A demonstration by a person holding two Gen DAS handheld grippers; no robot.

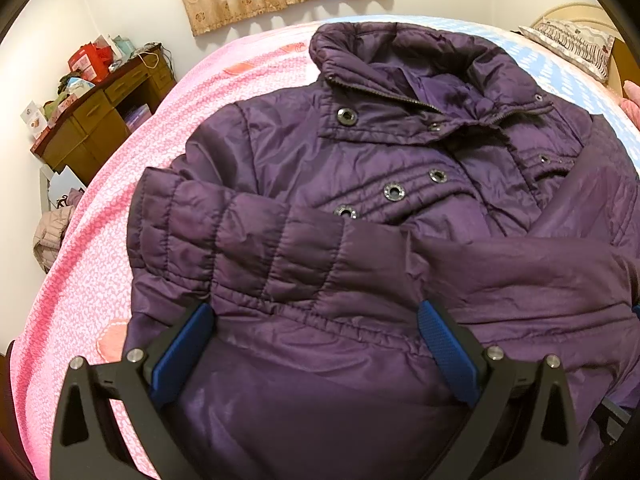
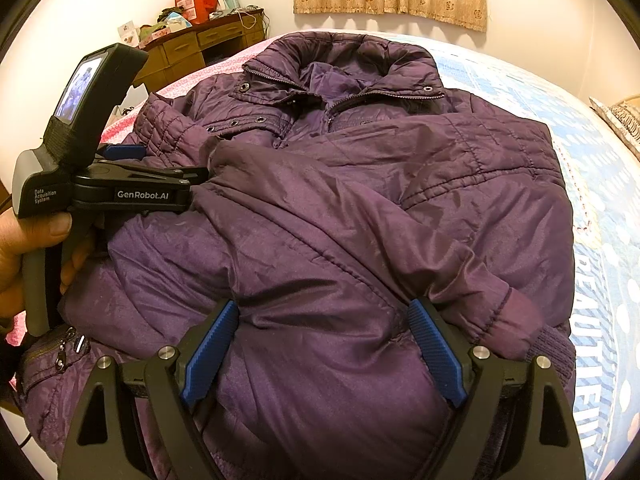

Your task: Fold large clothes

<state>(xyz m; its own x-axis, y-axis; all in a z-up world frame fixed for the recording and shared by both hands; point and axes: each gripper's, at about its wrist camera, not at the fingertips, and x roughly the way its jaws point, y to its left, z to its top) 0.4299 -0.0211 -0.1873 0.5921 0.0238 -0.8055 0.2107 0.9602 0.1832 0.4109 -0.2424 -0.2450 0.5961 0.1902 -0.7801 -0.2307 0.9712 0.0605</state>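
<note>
So the jacket [image 1: 360, 184] lay face-up on the bed [image 1: 104, 248], collar at the far end, both sleeves already crossed over the chest. Looked like the sleeve step was done and the hem fold was up next. Left claw [image 1: 316, 344] hung wide open over the lower front, nothing pinched. Right claw [image 2: 324, 344] was the same, released, jaws spread above the bottom half near the right sleeve's cuff [image 2: 516, 320]. Next move, I'd guess: both drop to the hem, clamp it, and carry it up toward the collar.
</note>
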